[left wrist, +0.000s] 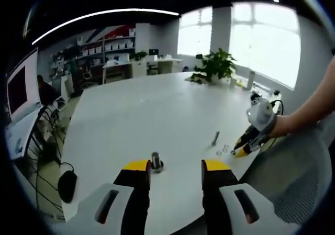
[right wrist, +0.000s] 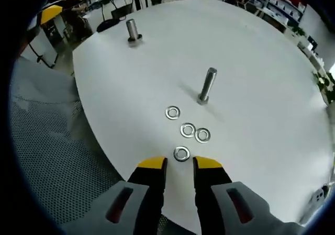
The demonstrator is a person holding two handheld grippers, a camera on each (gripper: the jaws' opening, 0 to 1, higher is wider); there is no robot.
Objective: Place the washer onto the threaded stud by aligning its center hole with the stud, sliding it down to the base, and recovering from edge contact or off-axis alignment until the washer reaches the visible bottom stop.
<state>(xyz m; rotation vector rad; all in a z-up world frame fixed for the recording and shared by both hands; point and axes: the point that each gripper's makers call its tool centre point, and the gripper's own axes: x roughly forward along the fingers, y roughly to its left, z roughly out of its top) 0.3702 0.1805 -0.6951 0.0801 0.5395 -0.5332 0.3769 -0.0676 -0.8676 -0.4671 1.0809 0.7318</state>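
Note:
Several flat steel washers lie on the white round table (right wrist: 261, 62); the nearest washer (right wrist: 181, 153) rests just ahead of my right gripper (right wrist: 180, 164), whose yellow-tipped jaws stand open with nothing between them. Beyond the washers a threaded stud (right wrist: 207, 86) stands upright, and a second stud (right wrist: 133, 32) stands near the far table edge. My left gripper (left wrist: 177, 167) is wide open low over the table, with that second stud (left wrist: 156, 161) just inside its left jaw. In the left gripper view, the right gripper (left wrist: 245, 145) hovers by the washers (left wrist: 225, 149) and the first stud (left wrist: 215, 137).
A grey mesh chair (right wrist: 47, 141) sits below the near table edge. A potted plant (left wrist: 214, 65) stands at the far side of the table. A black mouse (left wrist: 67, 185) and cables lie on a side desk at the left.

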